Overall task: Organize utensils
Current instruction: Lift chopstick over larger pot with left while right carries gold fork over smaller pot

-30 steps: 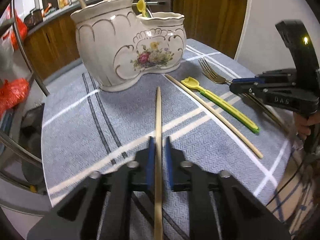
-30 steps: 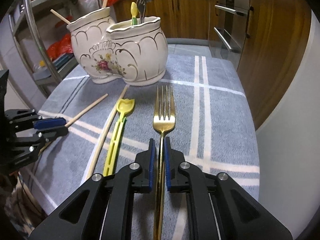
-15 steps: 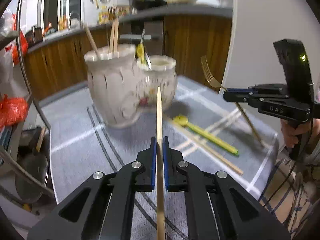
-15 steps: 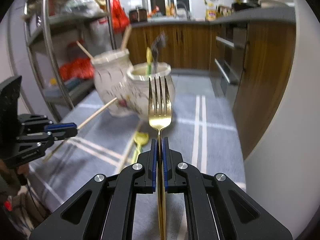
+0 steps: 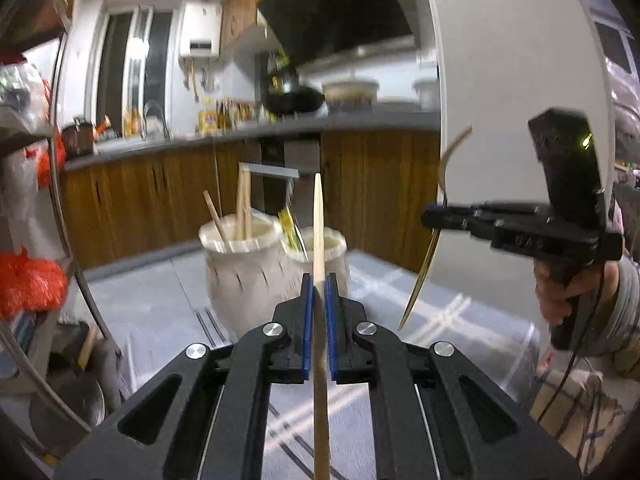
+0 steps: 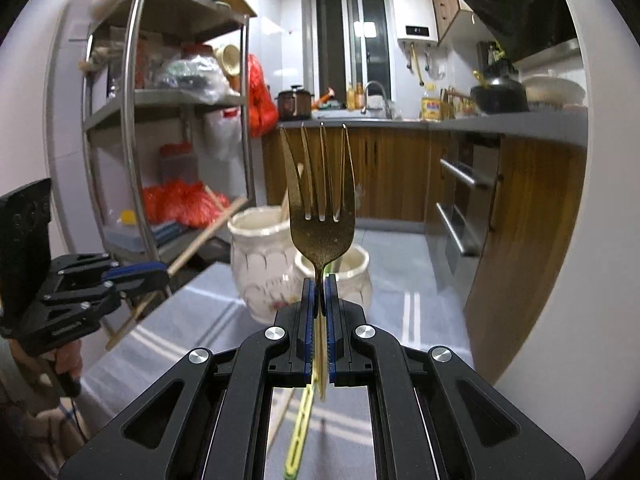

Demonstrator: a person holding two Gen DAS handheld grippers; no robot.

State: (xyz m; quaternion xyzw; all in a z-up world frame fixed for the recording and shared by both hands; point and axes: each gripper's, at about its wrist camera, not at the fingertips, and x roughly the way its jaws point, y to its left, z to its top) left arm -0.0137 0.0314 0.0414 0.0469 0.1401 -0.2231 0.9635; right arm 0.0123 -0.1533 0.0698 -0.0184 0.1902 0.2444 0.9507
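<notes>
My left gripper (image 5: 319, 284) is shut on a wooden chopstick (image 5: 318, 224) that points up and forward, held above the table. My right gripper (image 6: 319, 286) is shut on a gold fork (image 6: 322, 204), tines up. The white double ceramic holder (image 5: 248, 268) stands ahead on the grey cloth; its left pot holds chopsticks, its right pot (image 5: 330, 248) holds a yellow utensil. It also shows in the right wrist view (image 6: 268, 264). The right gripper with the fork (image 5: 434, 240) shows at the right of the left wrist view; the left gripper (image 6: 132, 276) shows at the left of the right wrist view.
A yellow plastic utensil (image 6: 300, 432) and another chopstick (image 6: 280, 420) lie on the grey striped tablecloth (image 6: 208, 320) under my right gripper. A metal shelf rack (image 6: 132, 120) stands to the left. Wooden kitchen cabinets (image 6: 520, 208) run behind and to the right.
Both grippers have closed on their utensils and lifted them off the cloth, tilting up. The holder now sits lower and farther in both views.
</notes>
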